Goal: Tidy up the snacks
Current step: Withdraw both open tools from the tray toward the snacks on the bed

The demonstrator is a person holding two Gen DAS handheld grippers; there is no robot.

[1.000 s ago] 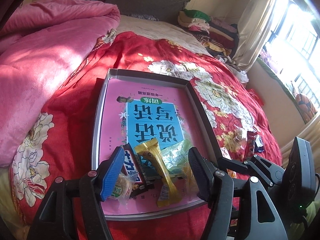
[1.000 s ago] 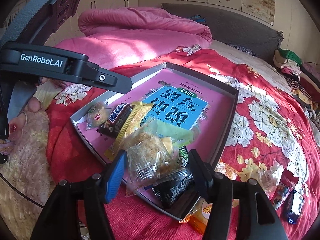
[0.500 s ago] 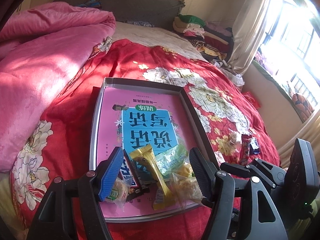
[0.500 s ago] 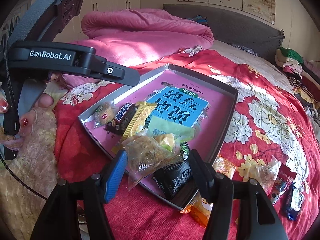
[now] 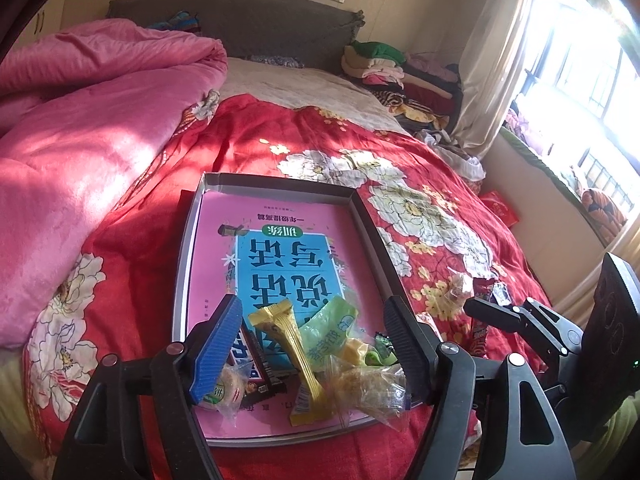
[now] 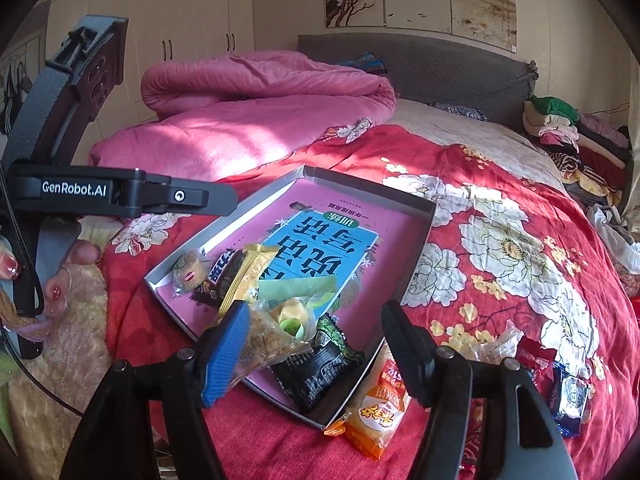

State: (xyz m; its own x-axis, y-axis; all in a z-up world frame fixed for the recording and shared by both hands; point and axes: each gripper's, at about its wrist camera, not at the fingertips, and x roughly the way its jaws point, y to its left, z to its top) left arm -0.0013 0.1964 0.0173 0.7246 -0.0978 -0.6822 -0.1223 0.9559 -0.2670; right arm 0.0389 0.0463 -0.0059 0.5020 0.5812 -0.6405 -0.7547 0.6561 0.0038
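Both the left gripper and right gripper hang spread, empty. Snacks lie in the tray on the bed. "GenRobot.AI" marks the left gripper's side.

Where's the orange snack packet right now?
In the right wrist view, the orange snack packet lies on the red bedspread just outside the near corner of the gray tray, beside the black packet.

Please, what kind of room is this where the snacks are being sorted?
Most likely a home bedroom. The tray of snacks lies on a bed with a red floral cover and a grey padded headboard; a pink quilt is bunched up beside it, and folded clothes are stacked near the window.
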